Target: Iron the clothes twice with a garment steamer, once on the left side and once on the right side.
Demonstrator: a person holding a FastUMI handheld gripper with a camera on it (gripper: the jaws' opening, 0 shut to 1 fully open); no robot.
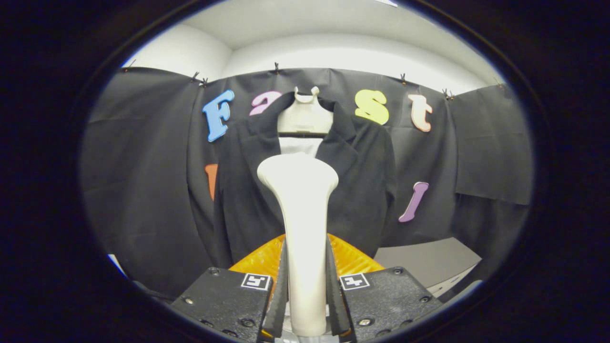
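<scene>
The gripper (306, 286) was clamped on the steamer (302, 224). Both fingers (280, 290) pressed against the sides of its white handle, one on each side, down near the handle's lower end. The steamer stood upright between the fingers, the narrow handle widening upward into a broad rounded head. The head rose well above the fingertips and sat in front of the middle of the jacket (362, 181).

The jacket was black and hung on a white hanger (305, 116) against the black cloth wall (143, 166) of the booth. It hung straight ahead, beyond the steamer. Its front was open at the collar, with the two lapels falling to either side and a strip of white showing between them just above the steamer head. The left half of the jacket showed on one side of the steamer head, the right half on the other. Could not tell whether the steamer head touched the fabric or was held just short of it.

An orange ribbed part (352, 259) showed directly behind the handle, just above the gripper's two black blocks. A grey surface (429, 262) lay low to the right, beneath the jacket's hem and against the cloth wall. White wall (333, 52) rose above the cloth.
</scene>
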